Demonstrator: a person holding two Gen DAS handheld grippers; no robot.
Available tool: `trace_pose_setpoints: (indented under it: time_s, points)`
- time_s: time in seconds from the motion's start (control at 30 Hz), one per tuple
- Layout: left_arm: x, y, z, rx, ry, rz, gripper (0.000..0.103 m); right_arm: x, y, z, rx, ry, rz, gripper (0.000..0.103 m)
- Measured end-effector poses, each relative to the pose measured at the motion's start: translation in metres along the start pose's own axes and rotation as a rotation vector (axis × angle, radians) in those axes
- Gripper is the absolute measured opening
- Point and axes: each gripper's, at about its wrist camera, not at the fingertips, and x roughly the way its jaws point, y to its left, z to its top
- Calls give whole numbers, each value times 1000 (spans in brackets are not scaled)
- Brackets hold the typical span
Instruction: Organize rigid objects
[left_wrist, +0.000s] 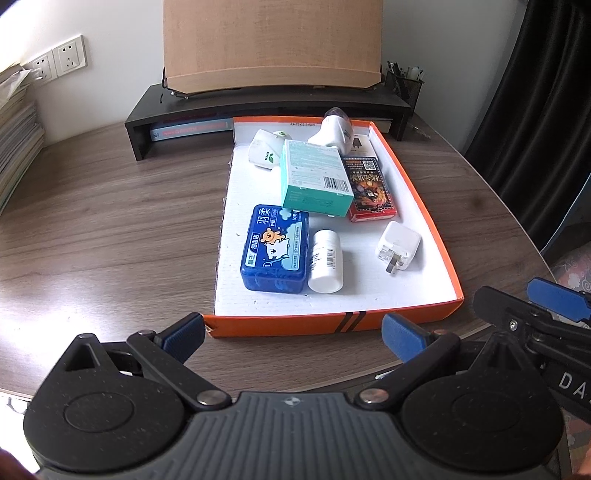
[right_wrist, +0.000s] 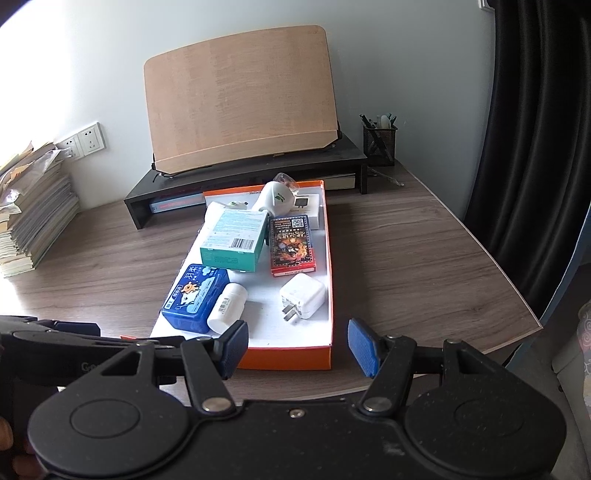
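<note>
fingers (right_wrist: 234, 347) spread, empty | orange tray (left_wrist: 332, 323) ahead | bottle (left_wrist: 325, 260) perhaps nearest

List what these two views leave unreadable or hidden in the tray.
- Small white box at the tray's far end: mostly hidden by the white bottle in both views.
- Teal box's underside and what it rests on: hidden.
- Pill bottle label: too small.
- Pen holder contents: too small.
</note>
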Motion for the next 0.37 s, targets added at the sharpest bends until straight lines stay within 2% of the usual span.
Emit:
trace_pose_setpoints:
  time_s: [0.23, 0.37]
  points:
    - [-1, -3, -1, -3, -19, 13, 103, -1, -8, -1, 12, -3, -8, 73]
    - [1, -7, -1, 15, -1, 6, 103, -2, -11, -1, 13, -4, -10, 73]
